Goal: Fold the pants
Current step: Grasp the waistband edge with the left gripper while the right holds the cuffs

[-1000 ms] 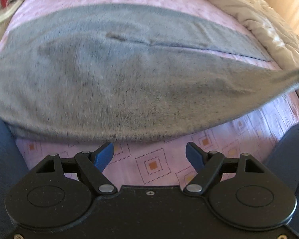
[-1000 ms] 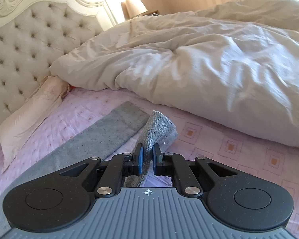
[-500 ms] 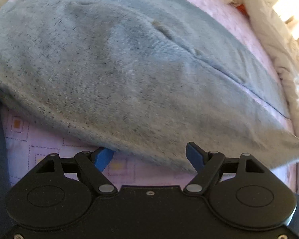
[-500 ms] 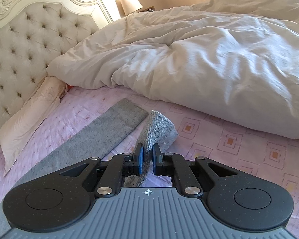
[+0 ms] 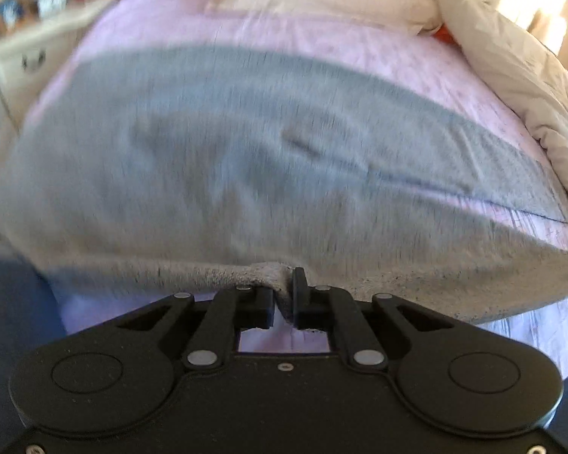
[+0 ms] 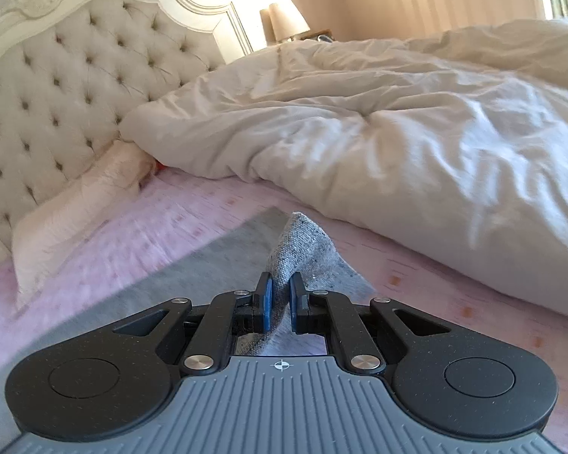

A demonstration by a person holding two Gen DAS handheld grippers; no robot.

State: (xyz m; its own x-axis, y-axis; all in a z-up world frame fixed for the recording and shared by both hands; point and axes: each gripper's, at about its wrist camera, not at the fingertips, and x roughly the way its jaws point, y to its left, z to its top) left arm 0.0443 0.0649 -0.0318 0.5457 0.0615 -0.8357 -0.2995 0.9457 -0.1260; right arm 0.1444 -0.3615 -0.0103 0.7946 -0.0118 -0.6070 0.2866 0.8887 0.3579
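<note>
The grey pants (image 5: 246, 174) lie spread across the pink bed sheet (image 5: 246, 34). My left gripper (image 5: 283, 295) is shut on the near edge of the pants, with cloth bunched between its jaws. My right gripper (image 6: 278, 300) is shut on a leg end of the pants (image 6: 303, 242), which sticks up past the blue pads; the other leg (image 6: 216, 265) lies flat on the sheet to the left.
A bunched white duvet (image 6: 397, 128) fills the right half of the bed. A cream pillow (image 6: 75, 212) lies against the tufted headboard (image 6: 68, 60). A nightstand (image 5: 30, 26) with small items stands at far left. A lamp (image 6: 286, 19) stands behind the bed.
My left gripper was open short of the pants edge; it has moved onto the edge and shut on it. My right gripper stays shut on the leg end and has shifted a little.
</note>
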